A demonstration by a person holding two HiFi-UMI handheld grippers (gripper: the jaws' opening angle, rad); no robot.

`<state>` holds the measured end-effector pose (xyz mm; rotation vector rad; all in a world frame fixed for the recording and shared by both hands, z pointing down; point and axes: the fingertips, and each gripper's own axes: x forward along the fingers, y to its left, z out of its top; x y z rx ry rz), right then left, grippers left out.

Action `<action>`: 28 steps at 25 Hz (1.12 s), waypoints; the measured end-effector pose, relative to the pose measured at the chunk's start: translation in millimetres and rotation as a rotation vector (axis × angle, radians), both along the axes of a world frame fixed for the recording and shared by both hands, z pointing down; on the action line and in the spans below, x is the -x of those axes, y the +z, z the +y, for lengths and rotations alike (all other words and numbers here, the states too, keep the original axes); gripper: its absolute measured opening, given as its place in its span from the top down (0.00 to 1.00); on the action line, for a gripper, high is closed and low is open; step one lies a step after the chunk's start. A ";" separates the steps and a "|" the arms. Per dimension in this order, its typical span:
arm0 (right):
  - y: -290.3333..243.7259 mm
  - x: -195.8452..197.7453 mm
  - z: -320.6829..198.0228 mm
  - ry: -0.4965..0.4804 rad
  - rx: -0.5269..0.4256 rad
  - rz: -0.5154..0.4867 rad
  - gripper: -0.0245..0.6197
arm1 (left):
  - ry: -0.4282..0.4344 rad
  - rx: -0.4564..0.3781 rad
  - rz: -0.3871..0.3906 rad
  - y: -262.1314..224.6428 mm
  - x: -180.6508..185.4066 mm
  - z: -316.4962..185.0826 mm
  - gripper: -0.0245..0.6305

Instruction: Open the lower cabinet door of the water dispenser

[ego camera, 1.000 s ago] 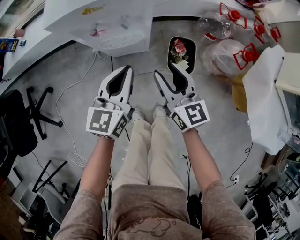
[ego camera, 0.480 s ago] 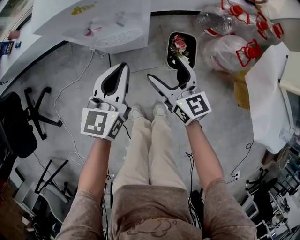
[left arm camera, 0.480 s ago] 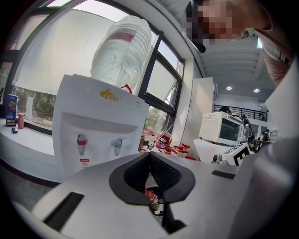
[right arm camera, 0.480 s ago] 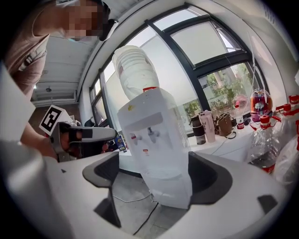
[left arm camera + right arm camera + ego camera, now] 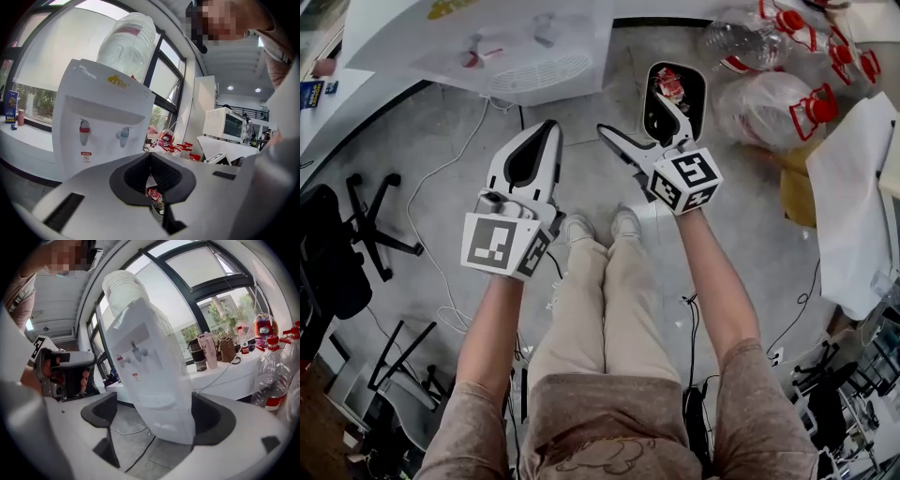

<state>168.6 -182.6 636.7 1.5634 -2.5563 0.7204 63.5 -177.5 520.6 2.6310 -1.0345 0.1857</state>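
The white water dispenser (image 5: 525,47) stands on the floor ahead, with a bottle on top (image 5: 126,42) and two taps. Its lower front panel (image 5: 171,420) shows below the drip grille and looks closed. My right gripper (image 5: 639,114) is short of the dispenser; its jaws have just been opening and stand wide apart with nothing between them. In the right gripper view (image 5: 154,413) the dispenser fills the gap from a distance. My left gripper (image 5: 546,129) hangs beside it, jaws shut on nothing (image 5: 151,157). Neither gripper touches the dispenser.
A black bin (image 5: 675,89) with red rubbish stands right of the dispenser. Beside the bin lie water bottles with red caps (image 5: 769,37). A black office chair (image 5: 356,225) stands at the left and cables (image 5: 441,187) trail across the floor. A microwave (image 5: 229,124) sits on a white counter.
The right gripper has moved forward toward the dispenser and bin, and its jaws have spread from nearly closed to wide. The left gripper shifted only slightly.
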 end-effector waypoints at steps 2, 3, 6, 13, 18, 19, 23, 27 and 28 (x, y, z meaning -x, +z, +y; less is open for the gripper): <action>21.9 1.3 -9.5 -0.021 0.016 0.016 0.21 | -0.001 -0.003 -0.001 9.8 0.3 -3.2 0.93; 33.9 2.5 -13.7 -0.034 0.026 0.027 0.21 | -0.001 -0.005 -0.001 15.0 0.5 -4.9 0.93; 71.3 6.3 -24.6 -0.070 0.059 0.054 0.22 | -0.003 -0.017 0.000 30.0 0.8 -10.5 0.93; 134.0 6.4 -54.3 -0.090 0.089 0.088 0.22 | -0.001 -0.038 0.000 63.1 -1.5 -18.7 0.93; 170.1 7.6 -80.1 -0.133 0.089 0.154 0.22 | 0.014 -0.041 -0.006 85.5 0.7 -18.3 0.93; 178.7 6.5 -85.1 -0.140 0.095 0.168 0.22 | 0.016 -0.041 -0.007 88.8 1.5 -18.2 0.93; 202.1 3.4 -107.2 -0.151 0.097 0.195 0.23 | 0.023 -0.047 -0.021 99.7 3.4 -18.8 0.93; 210.8 10.6 -121.7 -0.184 0.083 0.222 0.25 | 0.021 -0.041 -0.020 105.8 6.4 -18.1 0.93; 212.3 13.8 -124.6 -0.194 0.082 0.228 0.25 | 0.021 -0.039 -0.018 106.6 7.2 -18.3 0.93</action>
